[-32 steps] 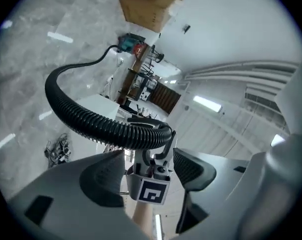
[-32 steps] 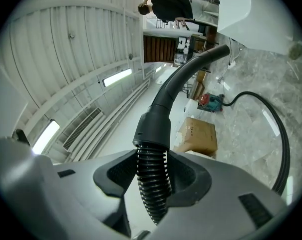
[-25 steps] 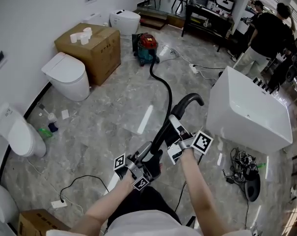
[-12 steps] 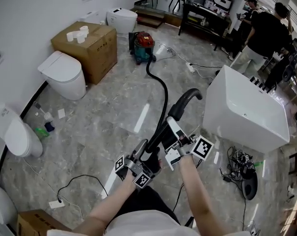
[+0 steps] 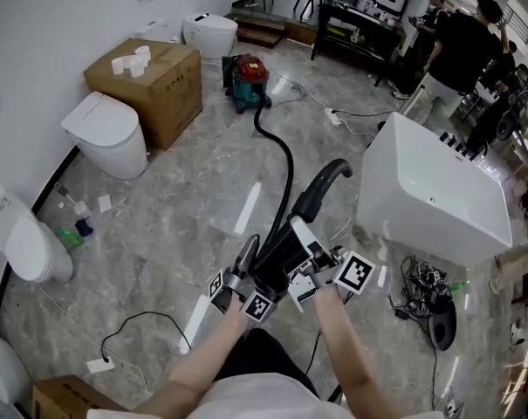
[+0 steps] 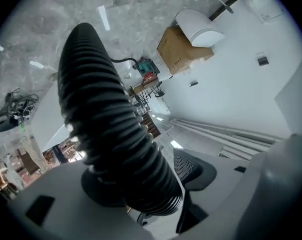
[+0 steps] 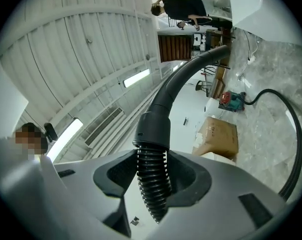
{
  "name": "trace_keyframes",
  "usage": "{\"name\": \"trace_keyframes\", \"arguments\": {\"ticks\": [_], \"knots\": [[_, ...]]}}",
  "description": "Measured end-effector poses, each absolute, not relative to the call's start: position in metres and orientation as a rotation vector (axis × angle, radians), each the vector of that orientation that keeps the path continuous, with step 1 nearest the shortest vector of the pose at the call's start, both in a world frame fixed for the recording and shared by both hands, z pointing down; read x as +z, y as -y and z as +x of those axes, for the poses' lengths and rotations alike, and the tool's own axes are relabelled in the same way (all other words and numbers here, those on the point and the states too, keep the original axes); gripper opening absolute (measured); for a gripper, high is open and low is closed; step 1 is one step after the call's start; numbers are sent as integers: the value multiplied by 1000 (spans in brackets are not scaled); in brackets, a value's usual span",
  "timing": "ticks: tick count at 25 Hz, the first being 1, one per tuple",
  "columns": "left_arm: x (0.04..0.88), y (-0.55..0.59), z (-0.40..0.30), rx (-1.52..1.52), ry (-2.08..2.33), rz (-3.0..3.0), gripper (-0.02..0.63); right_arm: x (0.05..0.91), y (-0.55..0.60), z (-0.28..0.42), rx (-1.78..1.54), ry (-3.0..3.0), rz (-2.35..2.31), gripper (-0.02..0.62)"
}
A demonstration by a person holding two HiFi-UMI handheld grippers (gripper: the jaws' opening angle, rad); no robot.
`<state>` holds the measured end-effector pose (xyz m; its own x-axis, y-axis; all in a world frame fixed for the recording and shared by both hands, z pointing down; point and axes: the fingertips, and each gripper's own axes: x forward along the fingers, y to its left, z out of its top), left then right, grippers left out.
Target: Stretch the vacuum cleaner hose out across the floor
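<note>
vacuum cleaner hose (image 5: 289,177) is held at its near end by both tools, raised off the floor (image 5: 181,212) in front of the person. the left gripper (image 5: 248,257) is clamped on the ribbed section, which fills the space between its jaws. the right gripper (image 5: 301,239) is closed on the ribs just below the cuff (image 7: 153,126), with the curved end tube (image 5: 326,180) projecting beyond it. from the grips, the hose is run in a loose curve across the floor to the vacuum cleaner (image 5: 247,78), which stands near the cardboard box (image 5: 163,85). the step in hand is judged to be the drawing-out of the hose, as slack is visible in the curve. for the next move, both grips are to be kept closed. the end is to be drawn away from the cleaner until the curve is taken out, then lowered to the floor. the white tub (image 5: 434,203) at the right is to be avoided.
</note>
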<state>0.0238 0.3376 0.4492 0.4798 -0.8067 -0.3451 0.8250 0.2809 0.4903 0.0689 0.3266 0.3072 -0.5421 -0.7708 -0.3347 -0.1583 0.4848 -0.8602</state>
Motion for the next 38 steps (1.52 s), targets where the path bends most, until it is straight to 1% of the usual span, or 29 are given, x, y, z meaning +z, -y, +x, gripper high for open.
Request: {"name": "trace_keyframes", "arguments": {"ticks": [6, 7, 8, 10, 21, 30, 38], "knots": [[442, -329, 24, -1066, -24, 739, 290, 296, -330, 74, -954, -1997, -748, 190], [440, -329, 25, -1057, -19, 751, 284, 296, -330, 75, -951, -1995, -749, 191], [439, -329, 25, -1048, -14, 759, 257, 296, -330, 76, -949, -1991, -752, 192], [438, -329, 26, -1038, -9, 763, 239, 297, -329, 79, -952, -1977, -752, 192], [436, -327, 22, -1019, 8, 836, 172, 313, -333, 101, -1009, -1833, -726, 192], [429, -323, 18, -1054, 13, 862, 140, 320, -337, 111, -1029, -1775, -741, 193], [416, -301, -6, -1160, -24, 817, 137, 336, -349, 105, -1091, -1835, -762, 193]]}}
